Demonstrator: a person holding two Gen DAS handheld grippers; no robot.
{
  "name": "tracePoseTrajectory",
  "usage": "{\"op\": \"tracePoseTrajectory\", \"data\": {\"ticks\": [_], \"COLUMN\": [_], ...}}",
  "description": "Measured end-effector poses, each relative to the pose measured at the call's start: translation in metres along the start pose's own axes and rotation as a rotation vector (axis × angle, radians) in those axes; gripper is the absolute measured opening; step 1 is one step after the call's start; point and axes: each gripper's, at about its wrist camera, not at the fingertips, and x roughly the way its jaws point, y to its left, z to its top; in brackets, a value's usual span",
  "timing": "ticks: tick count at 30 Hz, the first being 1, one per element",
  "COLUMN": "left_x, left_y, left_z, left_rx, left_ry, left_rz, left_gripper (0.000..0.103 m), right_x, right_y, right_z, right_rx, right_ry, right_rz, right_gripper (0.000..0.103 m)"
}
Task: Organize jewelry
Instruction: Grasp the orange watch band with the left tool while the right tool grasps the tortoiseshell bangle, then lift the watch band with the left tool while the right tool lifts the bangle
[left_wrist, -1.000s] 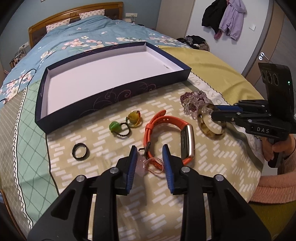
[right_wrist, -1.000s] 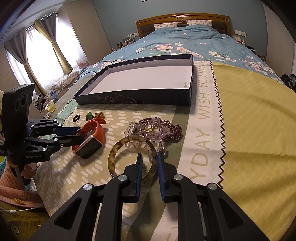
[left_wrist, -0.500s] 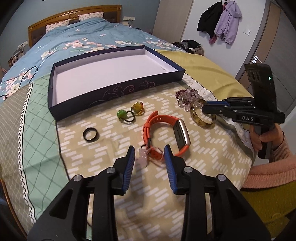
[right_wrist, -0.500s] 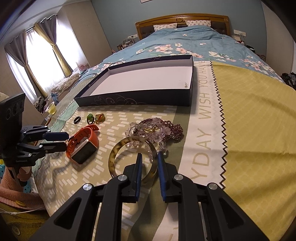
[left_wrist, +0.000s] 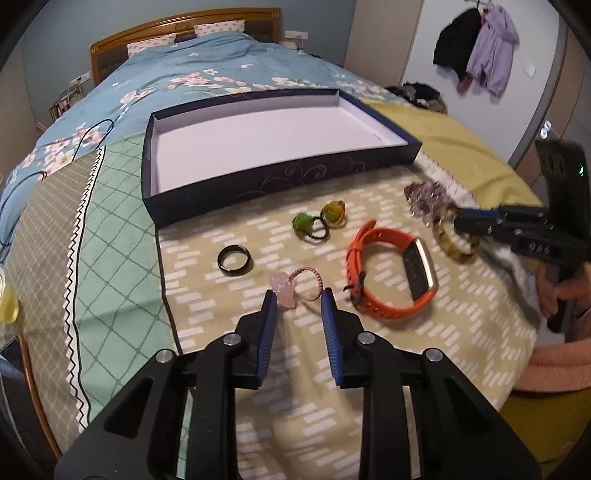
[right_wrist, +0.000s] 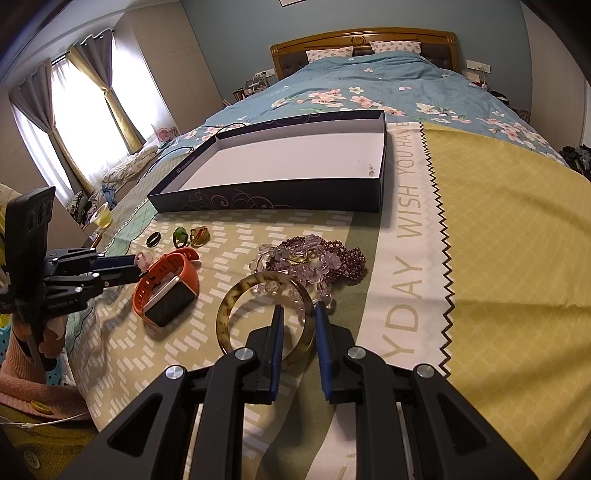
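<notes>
Left tongs: closing, pads astride the pink charm band on the bed, nothing pinched yet. Pinch the stone end. Right tongs: clamped on amber bangle rim. Destination: empty box just beyond.

Black handheld tools, pink knit sleeves

Each tool — left tool, right tool — has matte black angular arms, silver round screw heads and blue finger pads; the right one bears white lettering and a green light, and the sleeve is fuzzy pink knit.
</notes>
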Motion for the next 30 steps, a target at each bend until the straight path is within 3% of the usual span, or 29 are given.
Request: {"op": "tracePoseTrajectory", "data": {"ticks": [2, 9, 13, 22, 28, 30], "left_x": [-0.007, -0.008, 0.009, 0.017, 0.025, 0.027], "left_y": [-0.002, -0.030, -0.031, -0.019, -0.015, -0.013], "left_z": [-0.001, -0.011, -0.009, 0.008, 0.013, 0.016], "left_rx": [-0.011, 0.027, -0.014, -0.095, -0.124, -0.124], "left_ry": [-0.010, 0.017, 0.052, 0.041, 0.063, 0.063], "left_rz": [-0.076, -0.180, -0.199, -0.236, -0.253, -0.251], "left_gripper": [0.026, 0.026, 0.027, 0.035, 0.037, 0.032], "right_x": [0.000, 0.000, -0.001, -0.002, -0.001, -0.001], "right_y": [0.000, 0.000, 0.002, 0.001, 0.000, 0.000], "right_z": [0.000, 0.001, 0.001, 0.002, 0.001, 0.001], "right_rx": [-0.003, -0.010, -0.012, -0.002, 0.005, 0.003], "right_ry": [0.000, 0.001, -0.005, -0.017, -0.019, -0.019], "right_rz": [-0.002, -0.016, -0.004, 0.003, 0.009, 0.009], "right_gripper": [0.016, 0.008, 0.006, 0.006, 0.006, 0.006]}}
